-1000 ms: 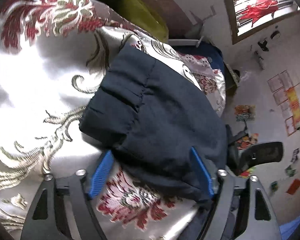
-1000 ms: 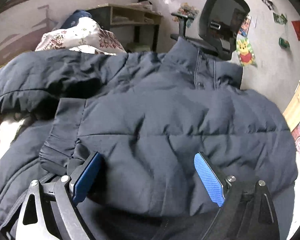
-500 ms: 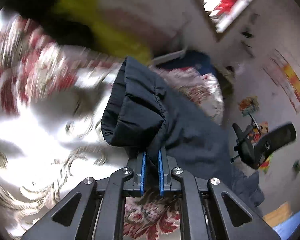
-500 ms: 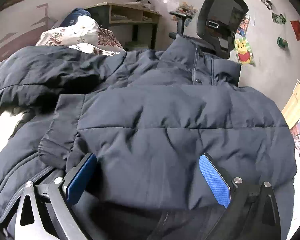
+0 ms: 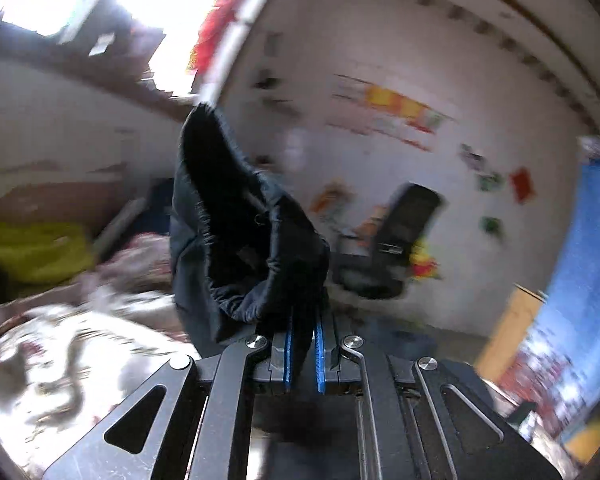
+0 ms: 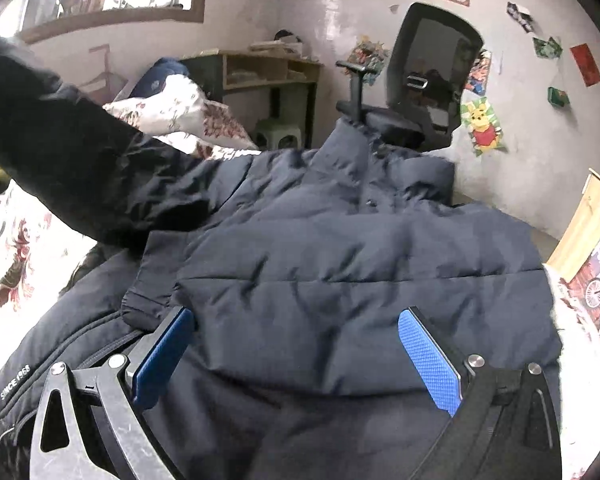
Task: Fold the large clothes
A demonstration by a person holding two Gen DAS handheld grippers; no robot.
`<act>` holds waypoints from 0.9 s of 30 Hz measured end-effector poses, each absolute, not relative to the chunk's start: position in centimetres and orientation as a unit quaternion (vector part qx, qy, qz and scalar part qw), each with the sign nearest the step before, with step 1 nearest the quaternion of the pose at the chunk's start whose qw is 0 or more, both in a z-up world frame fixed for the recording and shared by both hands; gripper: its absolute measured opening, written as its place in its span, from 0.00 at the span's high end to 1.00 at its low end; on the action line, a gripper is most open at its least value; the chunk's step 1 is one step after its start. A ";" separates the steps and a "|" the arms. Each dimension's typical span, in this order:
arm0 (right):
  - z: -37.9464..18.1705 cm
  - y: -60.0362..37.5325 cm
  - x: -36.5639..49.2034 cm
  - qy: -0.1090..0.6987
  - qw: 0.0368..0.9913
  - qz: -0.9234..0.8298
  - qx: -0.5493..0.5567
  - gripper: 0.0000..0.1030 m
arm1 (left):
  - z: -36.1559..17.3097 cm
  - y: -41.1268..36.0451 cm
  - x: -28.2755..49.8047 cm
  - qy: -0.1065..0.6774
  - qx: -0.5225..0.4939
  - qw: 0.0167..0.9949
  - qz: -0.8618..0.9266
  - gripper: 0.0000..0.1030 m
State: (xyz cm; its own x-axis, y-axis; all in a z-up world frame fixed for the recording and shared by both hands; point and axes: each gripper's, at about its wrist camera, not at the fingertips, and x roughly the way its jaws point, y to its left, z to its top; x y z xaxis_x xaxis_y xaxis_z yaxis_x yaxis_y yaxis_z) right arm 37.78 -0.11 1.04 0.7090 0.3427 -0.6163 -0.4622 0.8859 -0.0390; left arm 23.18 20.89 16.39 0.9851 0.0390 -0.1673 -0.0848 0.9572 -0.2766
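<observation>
Since a second ago left gripper (image 5: pixel 302 344) clamped jaws onto dark navy sleeve cuff (image 5: pixel 236 240), lifted it off shiny floral satin bedspread (image 5: pixel 60 360); cuff opening gapes, background smeared. Right view: raised sleeve stretches up-left, blocks floral pillow (image 6: pixel 180 108) partly. Navy quilted puffer jacket (image 6: pixel 340 260) lies flat on bed, collar toward black mesh office chair (image 6: pixel 436 80). Right gripper (image 6: pixel 296 356) jaws wide apart over hem, just finished opening, gripping nothing.

The dark navy puffer jacket (image 6: pixel 340 264) lay spread flat, quilted, collar (image 6: pixel 364 152) standing toward twelve o'clock. Its sleeve (image 6: pixel 80 152) stretched up toward ten o'clock, the gathered cuff (image 5: pixel 236 232) raised upright, open end showing.
</observation>
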 end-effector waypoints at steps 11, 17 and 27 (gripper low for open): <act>3.8 -10.0 37.9 0.306 0.937 0.149 -0.074 0.00 | 12.7 6.1 29.1 0.183 -0.107 0.960 -0.183 0.94; 2.5 -15.3 38.5 0.335 0.935 0.110 -0.043 0.00 | 6.6 0.8 34.2 0.290 -0.114 0.918 -0.247 0.94; -1.1 -21.4 39.8 0.404 0.895 0.124 0.141 0.00 | 0.0 -2.0 37.6 0.402 -0.108 0.873 -0.252 0.94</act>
State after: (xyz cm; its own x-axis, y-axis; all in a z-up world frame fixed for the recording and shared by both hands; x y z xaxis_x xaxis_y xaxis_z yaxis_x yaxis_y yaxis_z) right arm 39.79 -21.42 -1.08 0.6422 0.3363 -0.6888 -0.1080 0.9293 0.3531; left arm 37.63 -2.05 0.02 0.5492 -0.5273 -0.6483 0.3528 0.8496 -0.3921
